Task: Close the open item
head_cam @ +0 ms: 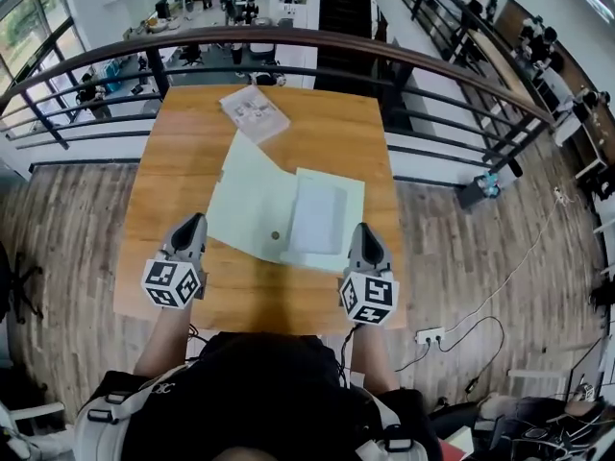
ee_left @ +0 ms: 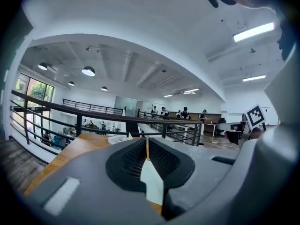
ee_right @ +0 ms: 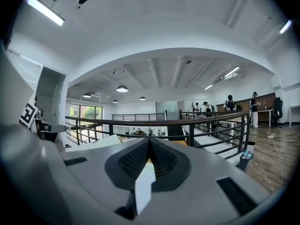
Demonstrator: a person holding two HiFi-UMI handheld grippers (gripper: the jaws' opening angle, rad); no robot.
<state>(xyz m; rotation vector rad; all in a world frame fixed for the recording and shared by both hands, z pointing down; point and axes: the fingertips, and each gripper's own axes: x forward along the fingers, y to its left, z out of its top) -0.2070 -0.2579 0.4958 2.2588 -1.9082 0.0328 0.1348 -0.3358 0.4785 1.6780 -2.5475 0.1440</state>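
Note:
A pale green folder (head_cam: 252, 195) lies open and flat on the wooden table (head_cam: 178, 152). A white sheet (head_cam: 318, 217) rests on its right half, and a small round snap (head_cam: 276, 235) sits near the fold. My left gripper (head_cam: 192, 222) rests at the folder's near left edge. In the left gripper view its jaws meet in a thin line (ee_left: 147, 140), shut, with only a pale strip of folder (ee_left: 152, 182) showing beneath. My right gripper (head_cam: 362, 229) sits at the folder's near right corner, jaws likewise shut (ee_right: 149, 142). Whether either pinches the folder's edge I cannot tell.
A white booklet (head_cam: 254, 111) lies at the table's far end, beyond the folder. A dark metal railing (head_cam: 288, 36) curves just behind the table, with an office floor below. A power strip and cables (head_cam: 430, 335) lie on the wooden floor to the right.

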